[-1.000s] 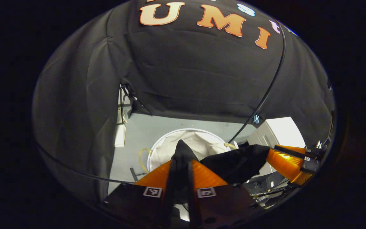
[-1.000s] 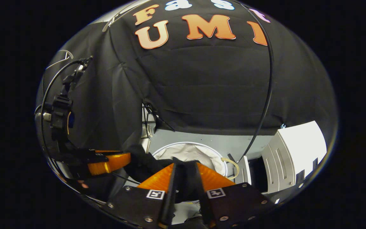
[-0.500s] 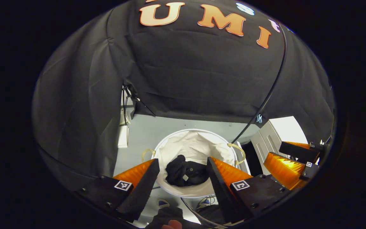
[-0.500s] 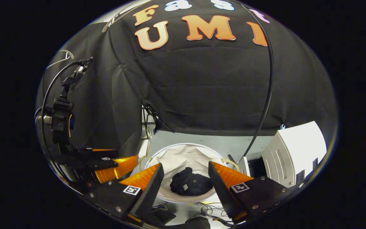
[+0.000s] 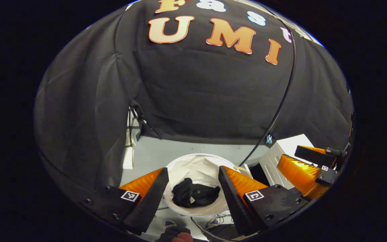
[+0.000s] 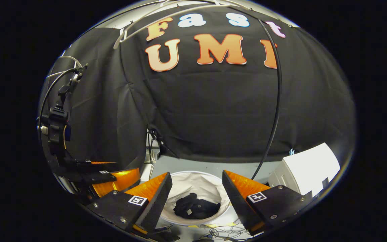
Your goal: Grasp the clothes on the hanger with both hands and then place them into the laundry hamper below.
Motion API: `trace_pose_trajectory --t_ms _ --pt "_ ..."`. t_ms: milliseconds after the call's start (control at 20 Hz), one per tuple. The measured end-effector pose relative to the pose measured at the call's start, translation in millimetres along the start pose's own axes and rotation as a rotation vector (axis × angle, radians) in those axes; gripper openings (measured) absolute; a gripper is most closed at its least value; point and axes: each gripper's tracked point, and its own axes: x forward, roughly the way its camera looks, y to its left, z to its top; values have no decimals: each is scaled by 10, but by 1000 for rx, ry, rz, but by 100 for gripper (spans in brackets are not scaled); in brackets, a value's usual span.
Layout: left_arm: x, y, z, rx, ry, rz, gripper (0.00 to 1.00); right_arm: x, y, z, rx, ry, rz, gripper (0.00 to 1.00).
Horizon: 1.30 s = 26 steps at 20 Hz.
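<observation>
In the left gripper view, the left hand-held gripper (image 5: 190,183) gapes wide and empty above the laundry hamper (image 5: 207,211), where the black clothes (image 5: 193,196) lie bunched. In the right gripper view, the right hand-held gripper (image 6: 196,188) is equally wide; a low retreat might snag the hamper's rim.

Counts, all placed relative to the laundry hamper (image 5: 210,159) (image 6: 213,179):

- 1 laundry hamper, white, round.
- 1 black garment (image 5: 193,196) (image 6: 195,208), bunched inside the hamper.
- 2 grippers above the hamper: left gripper (image 5: 190,189) (image 6: 113,178) and right gripper (image 6: 197,198) (image 5: 306,168), each with 2 orange fingers spread apart, 4 fingers total.
- 1 white box (image 6: 306,169) (image 5: 282,153) beside the hamper, on the right in both views.
- 1 black cable (image 5: 282,101) (image 6: 275,101) running down the cloth wall behind the hamper.
- 1 loop handle (image 5: 242,168) visible on the hamper rim in the left gripper view.
</observation>
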Motion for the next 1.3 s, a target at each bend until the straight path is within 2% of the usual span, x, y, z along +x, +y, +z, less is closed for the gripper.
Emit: trace_pose_trajectory --t_ms 50,100,400,600,800,850,1050,1100,1150,1250,1300 --pt "-81 -21 135 -7 -35 -4 100 -48 18 162 -11 -35 -2 93" --pt "-167 -30 306 -13 -73 -4 98 -112 33 341 -21 -71 -5 93" --pt "-697 -83 1246 -27 -288 -24 97 -481 101 1273 -21 -271 -2 93" --pt "-1066 -158 1725 -7 -419 -34 97 -725 115 1708 -13 -366 1 93" --pt "-1319 -285 1959 -53 -500 -80 97 -957 90 1973 8 -435 -4 93" --pt "-1377 -288 2002 -52 -520 -79 100 -999 86 2020 20 -448 -1 93" --pt "-1488 -152 2146 1 -615 -9 93 -1059 -39 2162 11 -502 -37 92" --pt "-1482 -122 2171 13 -624 4 93 -1075 -72 2165 9 -506 -44 92" --pt "-1470 -107 2183 22 -628 8 95 -1079 -96 2181 14 -510 -46 100" --pt "-1489 -115 2183 17 -640 14 100 -1088 -126 2196 31 -519 -52 100" --pt "-1502 -133 2195 9 -646 6 98 -1081 -136 2195 32 -520 -57 100"
